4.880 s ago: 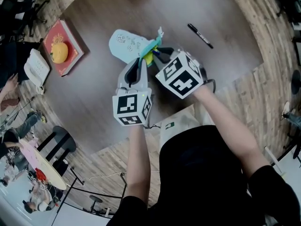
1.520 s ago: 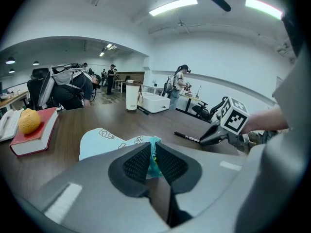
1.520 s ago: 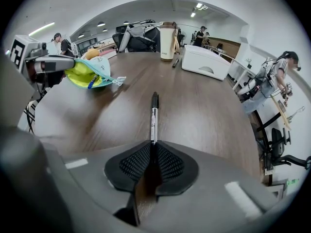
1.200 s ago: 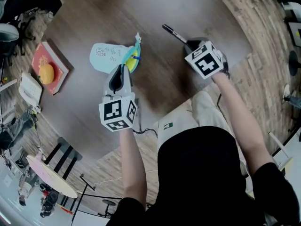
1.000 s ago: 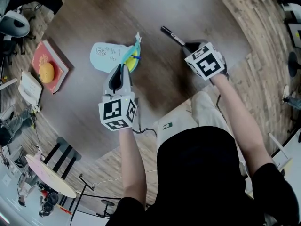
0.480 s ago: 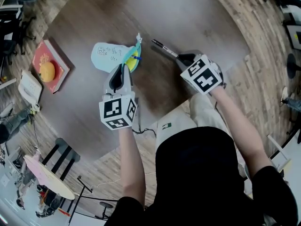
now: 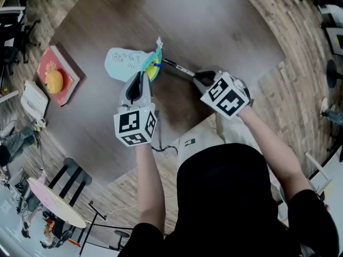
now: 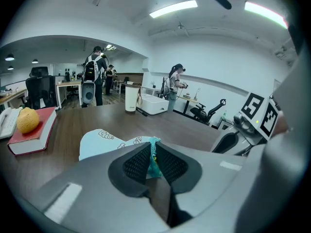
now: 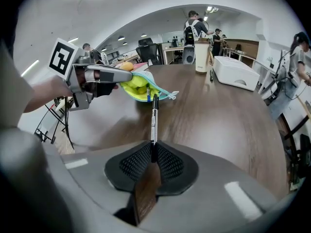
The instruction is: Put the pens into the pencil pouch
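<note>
**Pen aimed at pouch mouth**

On the table point(image 7: 225, 31), the pouch point(image 7: 122, 63) is lying with its mouth edge pinched by the left gripper point(image 7: 142, 75). The right gripper point(image 7: 197, 77) is clamping the pen point(image 7: 177, 67) by its rear end, its long axis pointing into the mouth and its tip just beside it.

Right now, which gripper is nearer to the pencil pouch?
Left. The left gripper is clamped on the teal edge of the pencil pouch; the right gripper is apart from it, holding a pen that points toward the pouch's opening.
</note>
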`<state>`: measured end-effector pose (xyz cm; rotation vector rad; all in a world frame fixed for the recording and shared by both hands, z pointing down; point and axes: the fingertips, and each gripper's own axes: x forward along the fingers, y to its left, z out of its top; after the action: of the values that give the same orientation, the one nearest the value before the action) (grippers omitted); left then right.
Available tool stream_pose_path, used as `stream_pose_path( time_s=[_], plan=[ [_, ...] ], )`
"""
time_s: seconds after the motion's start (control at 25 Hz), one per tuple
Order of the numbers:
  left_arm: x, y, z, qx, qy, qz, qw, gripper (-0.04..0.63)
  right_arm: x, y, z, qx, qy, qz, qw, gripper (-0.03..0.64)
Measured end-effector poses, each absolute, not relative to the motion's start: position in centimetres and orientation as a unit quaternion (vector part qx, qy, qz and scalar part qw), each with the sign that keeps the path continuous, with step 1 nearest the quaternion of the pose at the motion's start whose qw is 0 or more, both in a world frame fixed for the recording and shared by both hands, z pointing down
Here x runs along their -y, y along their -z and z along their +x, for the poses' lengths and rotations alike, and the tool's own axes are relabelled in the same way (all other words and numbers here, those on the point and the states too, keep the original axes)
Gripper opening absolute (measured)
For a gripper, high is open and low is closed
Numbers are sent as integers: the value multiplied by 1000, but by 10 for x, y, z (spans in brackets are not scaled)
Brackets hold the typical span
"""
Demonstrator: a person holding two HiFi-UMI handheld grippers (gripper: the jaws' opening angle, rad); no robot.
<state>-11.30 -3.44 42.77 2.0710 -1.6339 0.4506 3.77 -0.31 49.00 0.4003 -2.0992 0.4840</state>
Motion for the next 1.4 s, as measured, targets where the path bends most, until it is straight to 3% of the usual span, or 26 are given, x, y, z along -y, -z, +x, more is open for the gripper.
stream_pose_path(
  time_s=[1.4],
  plan=[
    [21, -425, -105, 580, -148, 763, 243, 35, -5, -486, -30, 860, -187, 122, 458, 46]
  ],
)
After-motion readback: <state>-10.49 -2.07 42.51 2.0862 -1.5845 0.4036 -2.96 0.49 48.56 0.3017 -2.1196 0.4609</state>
